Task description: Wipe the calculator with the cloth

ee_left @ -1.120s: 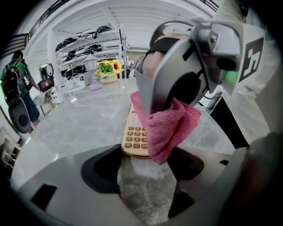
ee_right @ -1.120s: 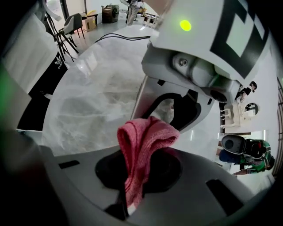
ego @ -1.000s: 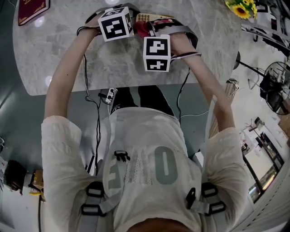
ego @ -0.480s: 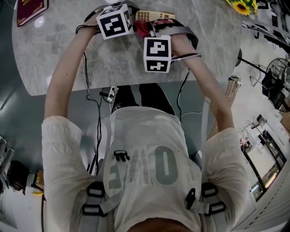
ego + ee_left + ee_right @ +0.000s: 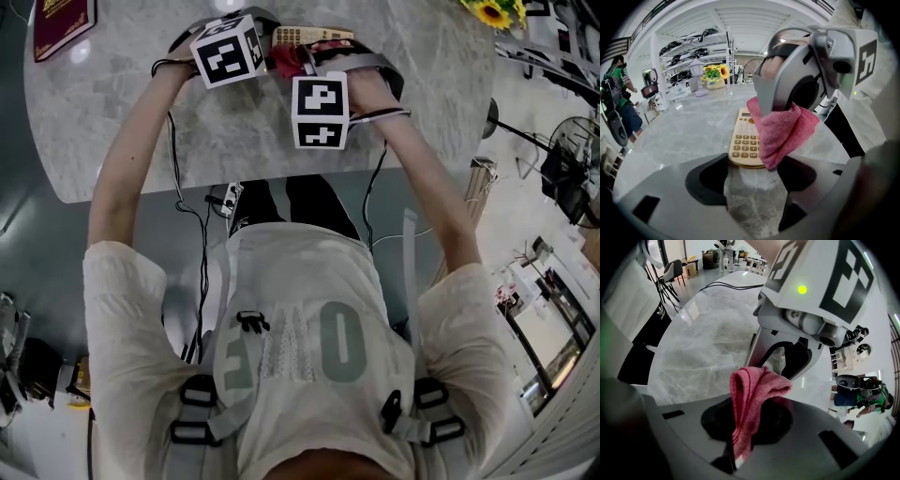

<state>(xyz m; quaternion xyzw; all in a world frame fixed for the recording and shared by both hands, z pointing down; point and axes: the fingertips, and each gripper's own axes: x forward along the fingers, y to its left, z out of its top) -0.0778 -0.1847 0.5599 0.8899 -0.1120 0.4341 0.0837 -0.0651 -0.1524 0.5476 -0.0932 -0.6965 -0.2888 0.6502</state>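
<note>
Wiping looks to be in hand: the right gripper (image 5: 743, 427) pinches the cloth (image 5: 757, 380), draped on the calculator (image 5: 743, 138), whose near end the left gripper (image 5: 752, 164) clamps. Next, drag the cloth lengthwise over the keys in 1 stroke. Bare worktop (image 5: 689, 131) surrounds it, with the edges well apart.

"one" on the person's shirt (image 5: 300, 281)

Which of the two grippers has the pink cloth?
The right gripper: the pink cloth is pinched between its fingers. The left gripper straddles one end of the calculator.
</note>
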